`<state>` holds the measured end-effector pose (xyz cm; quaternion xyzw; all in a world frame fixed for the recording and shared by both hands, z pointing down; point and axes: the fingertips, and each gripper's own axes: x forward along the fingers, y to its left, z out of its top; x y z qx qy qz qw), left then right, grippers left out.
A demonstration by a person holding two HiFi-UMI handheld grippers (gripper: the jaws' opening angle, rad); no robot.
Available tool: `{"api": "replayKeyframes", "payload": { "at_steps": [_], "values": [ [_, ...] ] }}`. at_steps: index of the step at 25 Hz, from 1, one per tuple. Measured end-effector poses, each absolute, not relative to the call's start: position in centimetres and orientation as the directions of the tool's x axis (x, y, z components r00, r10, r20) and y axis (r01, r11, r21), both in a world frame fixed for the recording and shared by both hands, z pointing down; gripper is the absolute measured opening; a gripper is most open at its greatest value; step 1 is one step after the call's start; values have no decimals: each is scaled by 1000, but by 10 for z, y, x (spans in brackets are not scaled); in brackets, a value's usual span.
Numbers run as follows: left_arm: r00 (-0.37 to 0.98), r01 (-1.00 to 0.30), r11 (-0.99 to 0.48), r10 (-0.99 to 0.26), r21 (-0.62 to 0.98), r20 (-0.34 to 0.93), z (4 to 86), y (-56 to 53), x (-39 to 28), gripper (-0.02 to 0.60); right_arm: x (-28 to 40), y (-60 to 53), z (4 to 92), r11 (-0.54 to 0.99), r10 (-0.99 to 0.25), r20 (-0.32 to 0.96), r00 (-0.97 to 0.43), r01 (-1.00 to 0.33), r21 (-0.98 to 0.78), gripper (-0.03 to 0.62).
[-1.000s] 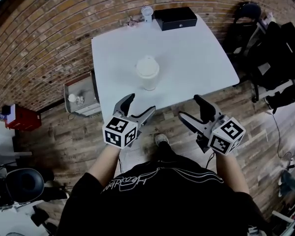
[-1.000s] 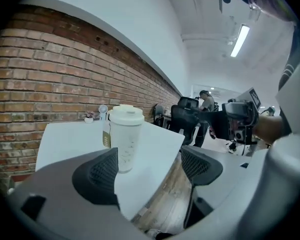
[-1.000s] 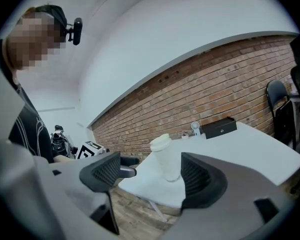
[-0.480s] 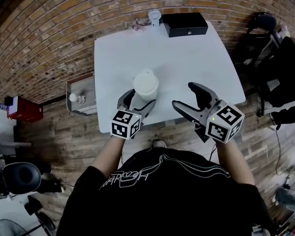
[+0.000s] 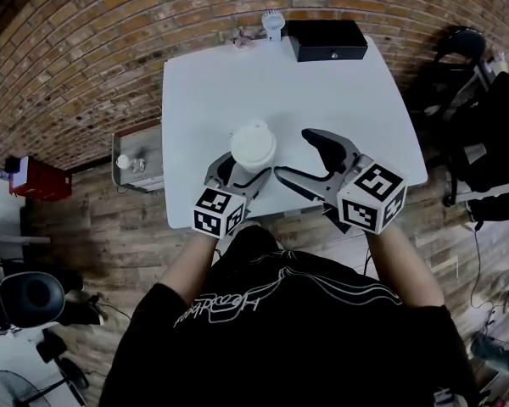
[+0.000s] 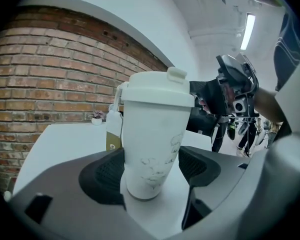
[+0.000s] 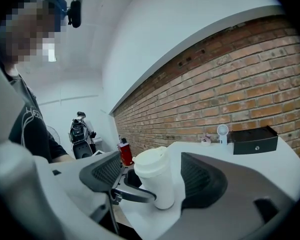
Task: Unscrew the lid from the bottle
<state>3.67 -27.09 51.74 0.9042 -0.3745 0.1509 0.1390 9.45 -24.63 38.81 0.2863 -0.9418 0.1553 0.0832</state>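
Both tools are standing open around the white bottle (image 6: 152,149) at the front of the desk (image 5: 348,100).
I am holding the left tool (image 5: 237,178) low, with its jaws spread on either side of the bottle's base; the right pad is showing a small gap, and the left pad I cannot judge. The bottle is standing upright near the desk edge closest to me, with its lid (image 5: 253,146) on. I am keeping the right tool (image 5: 295,153) just beside the bottle, jaws also spread wide and pinching nothing. A small fan (image 5: 273,22) and a black box (image 5: 327,39) are sitting at the far edge.
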Motion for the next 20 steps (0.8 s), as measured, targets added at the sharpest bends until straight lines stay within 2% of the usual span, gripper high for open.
{"api": "replayKeyframes", "payload": {
  "at_steps": [16, 20],
  "values": [
    [679, -711, -691, -628, 128, 379, 518, -270, 36, 354, 32, -270, 414, 869, -429, 352, -832, -486, -91, 394],
    [681, -708, -694, -622, 131, 387, 518, -270, 36, 354, 29, -275, 421, 872, -448, 364, -817, -490, -26, 348]
  ]
}}
